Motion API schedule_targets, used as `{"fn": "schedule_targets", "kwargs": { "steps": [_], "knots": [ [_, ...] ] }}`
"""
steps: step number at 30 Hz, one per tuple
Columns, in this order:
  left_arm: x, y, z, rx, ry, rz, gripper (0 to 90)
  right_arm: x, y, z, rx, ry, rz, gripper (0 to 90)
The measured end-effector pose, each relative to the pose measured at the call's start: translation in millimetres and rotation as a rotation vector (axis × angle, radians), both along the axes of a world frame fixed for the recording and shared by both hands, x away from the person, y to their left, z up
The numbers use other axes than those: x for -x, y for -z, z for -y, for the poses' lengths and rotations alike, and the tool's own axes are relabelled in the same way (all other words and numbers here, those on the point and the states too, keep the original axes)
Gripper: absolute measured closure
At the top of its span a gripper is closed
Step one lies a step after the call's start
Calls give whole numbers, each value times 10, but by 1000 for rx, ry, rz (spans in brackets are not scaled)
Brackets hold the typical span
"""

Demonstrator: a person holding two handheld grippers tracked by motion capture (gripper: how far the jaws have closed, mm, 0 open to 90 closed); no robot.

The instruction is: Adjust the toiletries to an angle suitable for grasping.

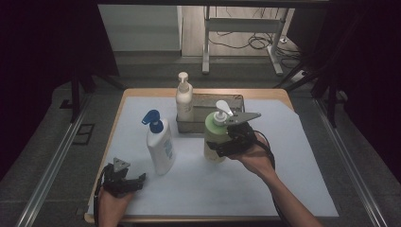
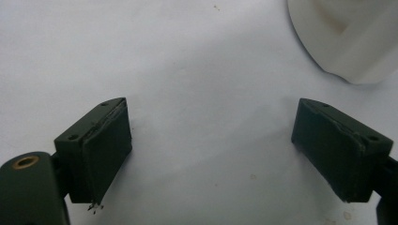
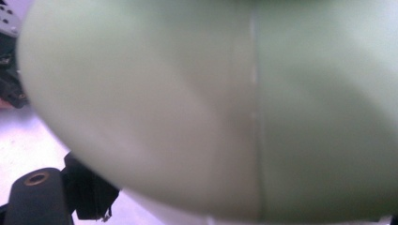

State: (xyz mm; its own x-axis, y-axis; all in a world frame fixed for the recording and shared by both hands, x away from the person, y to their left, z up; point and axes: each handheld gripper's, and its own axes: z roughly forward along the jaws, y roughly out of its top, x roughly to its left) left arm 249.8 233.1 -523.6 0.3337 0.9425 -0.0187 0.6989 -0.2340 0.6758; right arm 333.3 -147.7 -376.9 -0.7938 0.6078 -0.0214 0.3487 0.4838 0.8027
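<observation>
From the high view we see our right gripper (image 1: 226,142) clamped on the body of the green pump bottle (image 1: 215,137), which stands upright near the middle of the tabletop (image 1: 265,184), just in front of a metal basket (image 1: 236,101). A white pump bottle (image 1: 184,97) already stands in the left end of that basket, and a white bottle with a blue pump (image 1: 158,142) waits on the tabletop to the left, well apart from the basket. Our left gripper (image 1: 135,182) rests low at the near left corner, close to the blue-pump bottle but not touching it. In the left gripper view, the fingers (image 2: 101,150) stand wide with nothing between them, and the rounded foot of the blue-pump bottle (image 2: 352,42) shows at the upper right, apart from them. In the right gripper view, the green bottle (image 3: 225,108) swells right up against the camera, with one finger (image 3: 89,194) showing at its lower left; the fingers hold it across its wide body. We judge that we are carrying the green bottle toward the basket, grip made and lift under way. The next move calls for raising its base clear of the basket's front wall, keeping it upright, and setting it down in the free space to the right of the white bottle without knocking that one over.
</observation>
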Motion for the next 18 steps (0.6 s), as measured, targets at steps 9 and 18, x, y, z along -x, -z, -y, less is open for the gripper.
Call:
{"fn": "schedule_targets", "kwargs": {
  "steps": [9,18],
  "knots": [
    [0,1,0,-1,0,1,121,-137,-89,-40,7,14,16,122],
    [0,1,0,0,0,1,121,-259,-196,-77,-5,42,24,122]
  ]
}}
